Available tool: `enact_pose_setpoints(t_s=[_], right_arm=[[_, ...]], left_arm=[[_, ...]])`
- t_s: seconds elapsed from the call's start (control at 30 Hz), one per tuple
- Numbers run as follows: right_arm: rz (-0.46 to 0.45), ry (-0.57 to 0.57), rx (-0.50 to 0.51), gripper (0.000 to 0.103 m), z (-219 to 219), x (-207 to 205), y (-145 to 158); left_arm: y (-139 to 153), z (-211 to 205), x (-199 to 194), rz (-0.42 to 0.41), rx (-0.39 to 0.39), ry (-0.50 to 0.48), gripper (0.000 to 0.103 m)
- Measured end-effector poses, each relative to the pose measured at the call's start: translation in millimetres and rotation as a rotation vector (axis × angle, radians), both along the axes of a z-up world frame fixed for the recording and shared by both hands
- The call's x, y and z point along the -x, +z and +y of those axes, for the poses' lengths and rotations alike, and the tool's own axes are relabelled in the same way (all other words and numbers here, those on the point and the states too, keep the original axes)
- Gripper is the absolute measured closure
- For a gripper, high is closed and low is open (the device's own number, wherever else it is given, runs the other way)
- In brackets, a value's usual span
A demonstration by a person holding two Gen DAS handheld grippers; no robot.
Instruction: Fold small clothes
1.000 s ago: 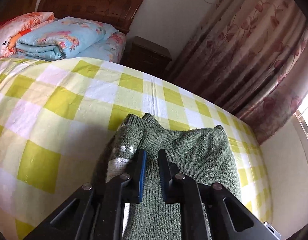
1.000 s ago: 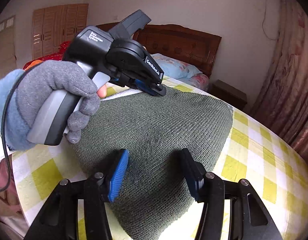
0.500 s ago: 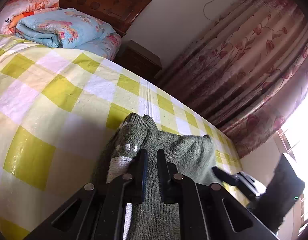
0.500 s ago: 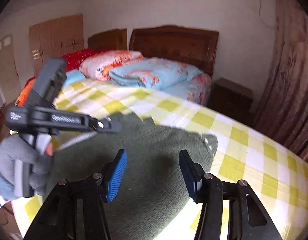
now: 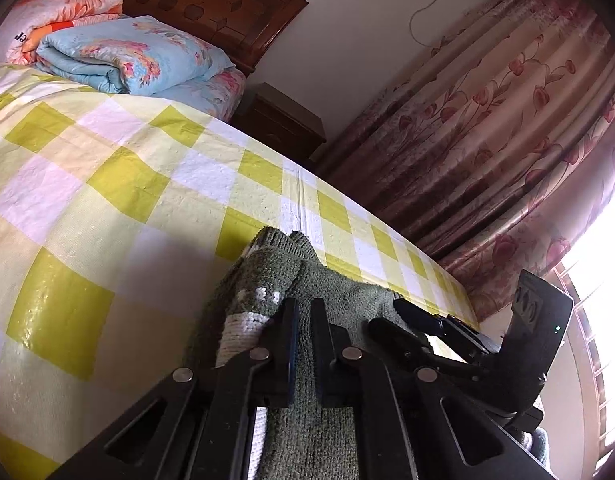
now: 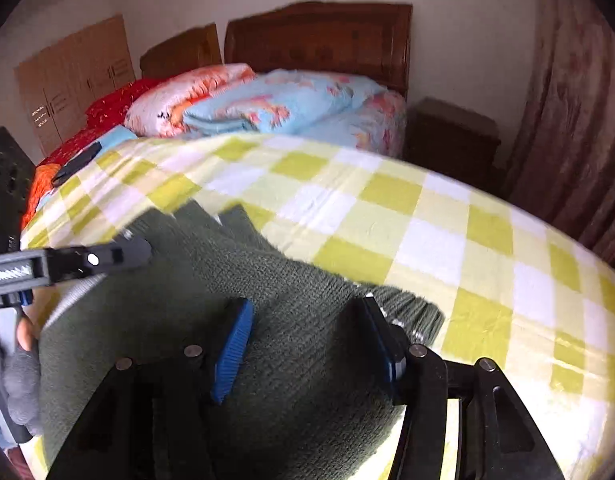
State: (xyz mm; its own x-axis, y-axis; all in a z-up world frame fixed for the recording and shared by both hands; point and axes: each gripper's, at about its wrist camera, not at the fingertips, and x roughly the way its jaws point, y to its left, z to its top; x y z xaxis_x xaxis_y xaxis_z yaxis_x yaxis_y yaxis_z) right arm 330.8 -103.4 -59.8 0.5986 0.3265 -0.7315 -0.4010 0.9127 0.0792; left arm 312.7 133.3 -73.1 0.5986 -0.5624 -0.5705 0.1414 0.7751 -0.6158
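A bed (image 6: pixel 447 216) is carrying everything, and a yellow-and-white checked cover is lying spread across it. A green knitted garment (image 6: pixel 291 312) is resting on the cover at its near edge. Folded floral quilts, one blue (image 5: pixel 135 54) and one pink-orange (image 5: pixel 55 12), are sitting stacked by the wooden headboard (image 6: pixel 319 36). Beyond them something red, possibly another blanket (image 6: pixel 107 108), is lying blurred.

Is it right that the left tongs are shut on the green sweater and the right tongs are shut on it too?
Not quite. The left tongs are shut on the green sweater, but the right tongs are open: the right wrist view shows their blue pads standing wide apart over the knit, not pressing it.
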Motion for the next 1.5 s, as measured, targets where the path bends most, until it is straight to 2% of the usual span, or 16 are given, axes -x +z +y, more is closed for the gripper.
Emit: enact_pose_setpoints(t_s=[0.1,0.17,0.27,0.4,0.5,0.6,0.7,0.8,0.87,0.93,1.1,1.17,1.2,1.23,1.37,1.5], right_arm=[[0.003,-0.040,-0.044,0.000,-8,9,9],[-0.040,-0.068,-0.056,0.000,-10,26,22],[-0.088,-0.015,-0.071,0.000,-2,62,36],[-0.140,0.088,0.020,0.000,23,110,27],[-0.212,0.096,0.179,0.000,37,133,12],[-0.169,0.031,0.143,0.000,28,136,21],[-0.234,0.035,0.128,0.000,30,158,30],[-0.189,0.075,0.175,0.000,39,168,12],[-0.211,0.056,0.135,0.000,34,171,6],[-0.166,0.034,0.092,0.000,27,166,7],[-0.143,0.018,0.079,0.000,24,165,10],[-0.143,0.016,0.057,0.000,22,172,12],[-0.159,0.020,0.040,0.000,19,177,16],[-0.179,0.021,0.026,0.000,16,182,20],[-0.230,-0.004,-0.013,0.000,6,191,34],[-0.226,-0.015,0.000,0.000,9,189,30]], left_arm=[[1,-1,1,-0.007,-0.014,0.003,0.096],[1,-3,1,-0.014,-0.031,0.005,0.096],[3,-6,3,-0.025,-0.058,0.009,0.096],[4,-9,5,-0.035,-0.083,0.012,0.096],[5,-12,7,-0.046,-0.113,0.012,0.096],[5,-13,7,-0.049,-0.122,0.015,0.096],[5,-13,7,-0.051,-0.122,0.016,0.096],[5,-14,7,-0.056,-0.132,0.017,0.096],[6,-16,9,-0.066,-0.151,0.019,0.096],[7,-19,11,-0.073,-0.176,0.021,0.096],[14,-20,19,-0.061,-0.192,0.019,0.095],[26,-22,40,-0.060,-0.242,0.043,0.089],[34,-24,55,-0.084,-0.266,0.054,0.080],[42,-27,71,-0.121,-0.290,0.058,0.078],[57,-46,123,-0.221,-0.460,0.034,0.076],[41,-53,139,-0.200,-0.568,0.014,0.076]])
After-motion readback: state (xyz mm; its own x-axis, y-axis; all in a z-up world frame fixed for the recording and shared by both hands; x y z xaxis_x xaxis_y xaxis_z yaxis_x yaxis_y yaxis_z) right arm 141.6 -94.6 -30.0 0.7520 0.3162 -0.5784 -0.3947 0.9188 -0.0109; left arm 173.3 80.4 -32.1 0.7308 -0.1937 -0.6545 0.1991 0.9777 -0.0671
